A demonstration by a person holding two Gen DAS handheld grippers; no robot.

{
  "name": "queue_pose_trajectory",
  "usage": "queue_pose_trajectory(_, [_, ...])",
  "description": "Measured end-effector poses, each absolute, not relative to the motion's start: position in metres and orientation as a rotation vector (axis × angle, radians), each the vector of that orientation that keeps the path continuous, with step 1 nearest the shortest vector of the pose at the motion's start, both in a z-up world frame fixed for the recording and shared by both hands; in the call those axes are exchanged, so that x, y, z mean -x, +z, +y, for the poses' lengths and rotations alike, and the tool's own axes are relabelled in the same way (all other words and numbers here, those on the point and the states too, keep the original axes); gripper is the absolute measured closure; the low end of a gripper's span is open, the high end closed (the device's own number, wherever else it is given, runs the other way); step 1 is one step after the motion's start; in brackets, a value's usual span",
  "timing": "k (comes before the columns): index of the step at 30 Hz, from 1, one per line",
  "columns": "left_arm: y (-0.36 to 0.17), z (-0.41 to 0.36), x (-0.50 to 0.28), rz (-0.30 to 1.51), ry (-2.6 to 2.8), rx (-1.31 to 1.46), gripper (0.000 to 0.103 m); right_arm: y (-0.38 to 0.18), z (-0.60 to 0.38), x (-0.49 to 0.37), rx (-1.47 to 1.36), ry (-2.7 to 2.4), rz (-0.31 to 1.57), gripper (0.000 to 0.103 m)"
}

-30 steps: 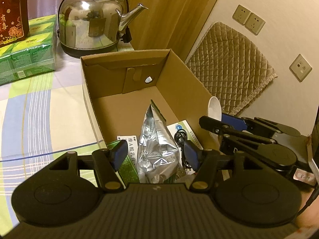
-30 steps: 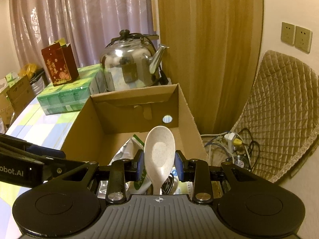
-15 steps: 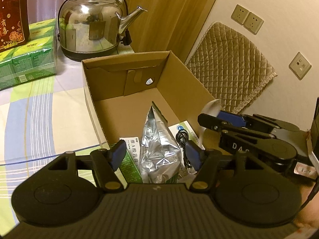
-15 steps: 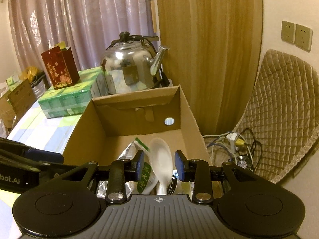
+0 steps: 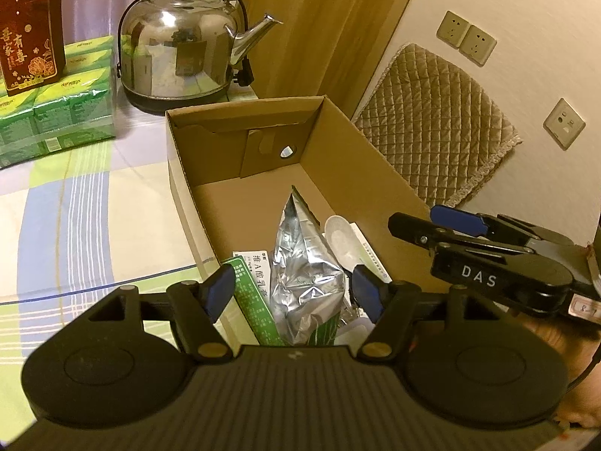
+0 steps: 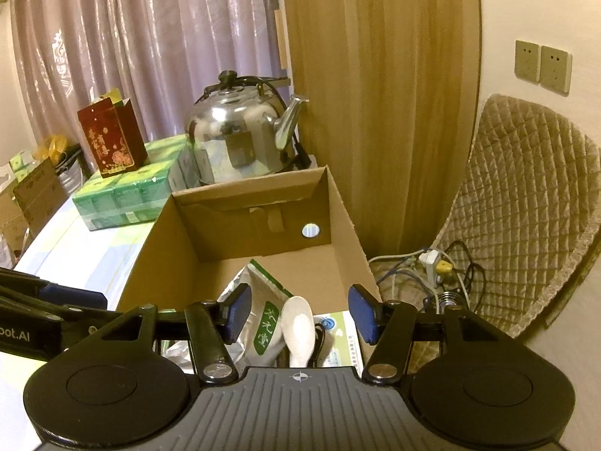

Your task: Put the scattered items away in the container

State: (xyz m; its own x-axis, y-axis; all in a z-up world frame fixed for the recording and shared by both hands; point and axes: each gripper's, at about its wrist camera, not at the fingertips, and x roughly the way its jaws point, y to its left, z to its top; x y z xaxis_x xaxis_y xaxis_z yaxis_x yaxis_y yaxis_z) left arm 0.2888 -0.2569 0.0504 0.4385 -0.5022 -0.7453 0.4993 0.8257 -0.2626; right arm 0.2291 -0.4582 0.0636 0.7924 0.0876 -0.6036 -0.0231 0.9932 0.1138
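White plastic soup spoon (image 6: pixel 298 329) lies in the brown cardboard box (image 6: pixel 340 203), low centre of the right wrist view, against the crinkled silver foil pouch (image 5: pixel 304 263). Likely light, stiff, slick; best taken at the handle.

Right gripper (image 6: pixel 300 315) has just been opening, spoon released. Left gripper (image 5: pixel 291 293) has just been opening too, empty above the pouch.

Only the left view shows the green-and-white carton (image 5: pixel 251 293).

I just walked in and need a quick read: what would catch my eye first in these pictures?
The open cardboard box on the striped tablecloth, holding a crinkled silver foil pouch with a white spoon lying beside it. Both the left gripper and the right gripper hover over the box's near end, jaws open and empty. Behind the box stands a shiny steel kettle.
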Motion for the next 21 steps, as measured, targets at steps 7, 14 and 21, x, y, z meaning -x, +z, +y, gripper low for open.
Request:
queue_pose_trajectory(7, [0.061,-0.253,-0.270,0.913,-0.624,-0.002,0.033,0.076,-0.454,-0.209,-0.091,0.057,0.645,0.040])
queue_pose_trajectory(14, [0.067,-0.246,-0.245,0.896,-0.619,0.001,0.017,0.085,-0.448,-0.182,-0.073,0.060,0.631,0.013])
queue_pose_trajectory(21, [0.072,-0.238,-0.219,0.872,-0.590,-0.021,0.002,0.092,-0.451,-0.153,-0.102,0.056,0.628,0.006])
